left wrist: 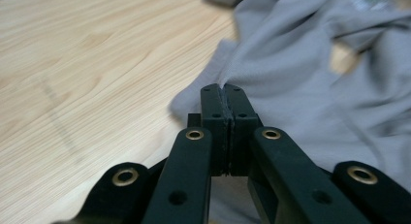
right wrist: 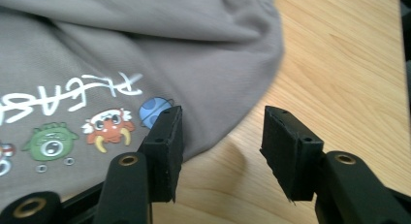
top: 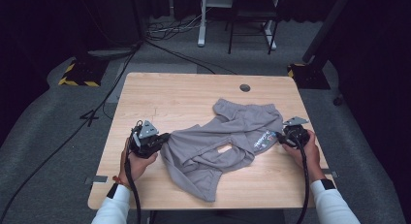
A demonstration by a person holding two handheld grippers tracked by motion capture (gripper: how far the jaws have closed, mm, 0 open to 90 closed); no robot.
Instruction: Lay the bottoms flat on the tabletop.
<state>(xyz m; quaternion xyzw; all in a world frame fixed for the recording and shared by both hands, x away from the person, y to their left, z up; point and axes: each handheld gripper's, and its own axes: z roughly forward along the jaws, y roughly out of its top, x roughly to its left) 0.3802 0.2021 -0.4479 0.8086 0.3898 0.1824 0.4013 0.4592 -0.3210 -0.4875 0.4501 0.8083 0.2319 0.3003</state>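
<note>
Grey trousers (top: 228, 136), crumpled at table (top: 160, 95) centre — left gripper (left wrist: 223, 90) clamped on the nine-o'clock edge, likely anchoring it; right gripper (right wrist: 220, 136) gaping empty at three o'clock, poised beside the printed hem.

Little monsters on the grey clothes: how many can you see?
3, perhaps more. A green monster is left of an orange monster, and a blue monster peeks beside the right gripper's jaw. Another may be cut off at the edge.
</note>
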